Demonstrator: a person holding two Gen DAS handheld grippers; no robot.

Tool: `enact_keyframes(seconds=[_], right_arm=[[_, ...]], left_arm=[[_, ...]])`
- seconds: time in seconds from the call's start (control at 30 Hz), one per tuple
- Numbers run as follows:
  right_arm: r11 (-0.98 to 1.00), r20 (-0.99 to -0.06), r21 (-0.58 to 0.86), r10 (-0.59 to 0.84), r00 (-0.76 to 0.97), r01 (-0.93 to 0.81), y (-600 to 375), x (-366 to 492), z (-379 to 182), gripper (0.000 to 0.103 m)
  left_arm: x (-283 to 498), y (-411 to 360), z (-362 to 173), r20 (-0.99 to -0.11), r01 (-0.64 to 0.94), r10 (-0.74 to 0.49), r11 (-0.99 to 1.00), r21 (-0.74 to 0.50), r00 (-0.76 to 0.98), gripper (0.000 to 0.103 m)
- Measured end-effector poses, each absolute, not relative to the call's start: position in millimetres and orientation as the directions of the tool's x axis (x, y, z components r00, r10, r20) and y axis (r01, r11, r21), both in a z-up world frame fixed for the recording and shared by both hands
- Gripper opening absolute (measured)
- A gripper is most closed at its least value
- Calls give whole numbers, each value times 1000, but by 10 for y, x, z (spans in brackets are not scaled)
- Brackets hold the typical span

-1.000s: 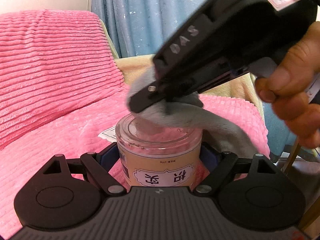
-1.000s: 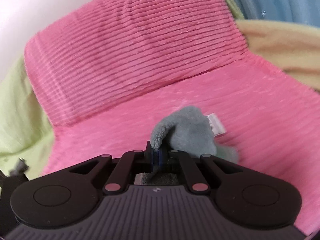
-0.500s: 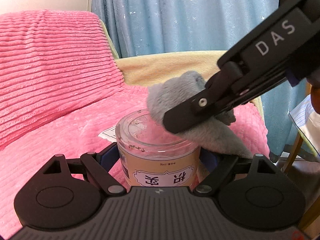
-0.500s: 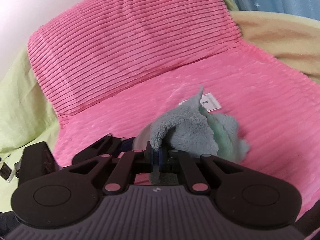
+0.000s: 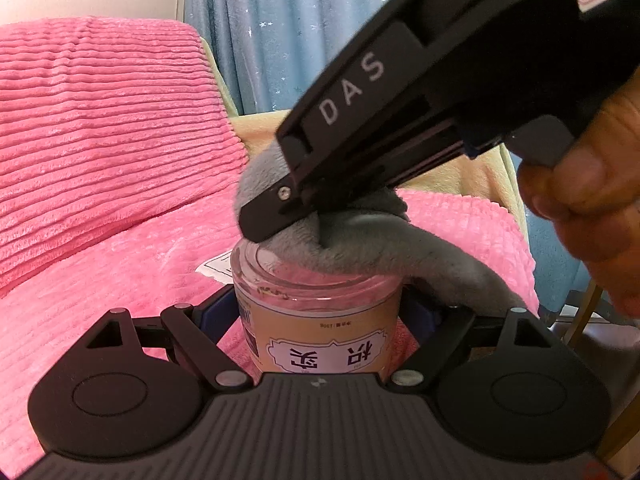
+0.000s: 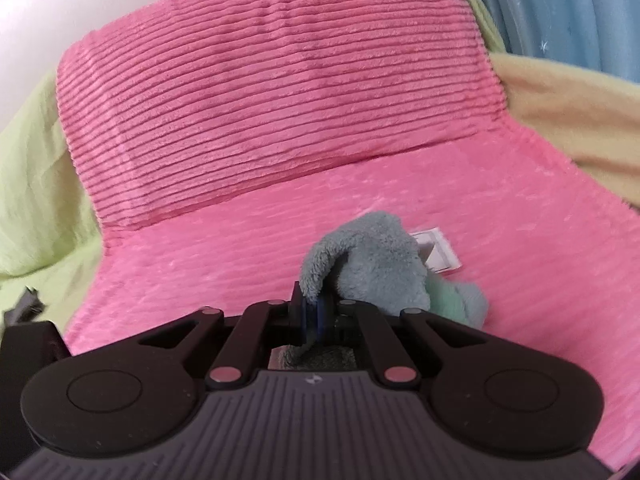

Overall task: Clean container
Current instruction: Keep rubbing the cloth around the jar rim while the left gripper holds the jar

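A clear glass jar (image 5: pixel 320 320) with a tan label stands upright between the fingers of my left gripper (image 5: pixel 318 312), which is shut on its sides. My right gripper (image 5: pixel 256 228) comes in from the upper right, held by a hand (image 5: pixel 592 208), and is shut on a grey fluffy cloth (image 5: pixel 372 244). The cloth presses down into the jar's open mouth and hangs over its right rim. In the right wrist view my right gripper (image 6: pixel 314 312) pinches the grey cloth (image 6: pixel 372 264), which hides the jar below it.
Everything sits over a pink ribbed blanket (image 5: pixel 100 152) on a chair seat and backrest (image 6: pixel 280 80). A small white tag (image 6: pixel 436 254) lies on the seat. Blue curtain (image 5: pixel 288 32) hangs behind, beige fabric (image 6: pixel 568 120) on the right, green fabric (image 6: pixel 36 184) on the left.
My right gripper with the cloth has swung back down and left into the jar's mouth after lifting off to the right half a second ago. The left gripper and jar stayed still.
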State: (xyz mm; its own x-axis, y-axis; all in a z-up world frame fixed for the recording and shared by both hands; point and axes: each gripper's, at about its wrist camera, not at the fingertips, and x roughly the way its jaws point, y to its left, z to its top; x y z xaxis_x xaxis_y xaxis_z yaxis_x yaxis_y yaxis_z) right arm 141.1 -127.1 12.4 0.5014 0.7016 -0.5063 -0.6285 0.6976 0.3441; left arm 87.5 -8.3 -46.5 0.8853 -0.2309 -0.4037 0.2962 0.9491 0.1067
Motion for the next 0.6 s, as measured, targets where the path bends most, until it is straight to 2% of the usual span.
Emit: enact_keyframes(seconds=[0.6], right_arm=[[735,-542,339,663,517,-587,-1528,1084,159,2]], left_arm=[[912,-70,-461,-405,295,-227,949,112,886,85]])
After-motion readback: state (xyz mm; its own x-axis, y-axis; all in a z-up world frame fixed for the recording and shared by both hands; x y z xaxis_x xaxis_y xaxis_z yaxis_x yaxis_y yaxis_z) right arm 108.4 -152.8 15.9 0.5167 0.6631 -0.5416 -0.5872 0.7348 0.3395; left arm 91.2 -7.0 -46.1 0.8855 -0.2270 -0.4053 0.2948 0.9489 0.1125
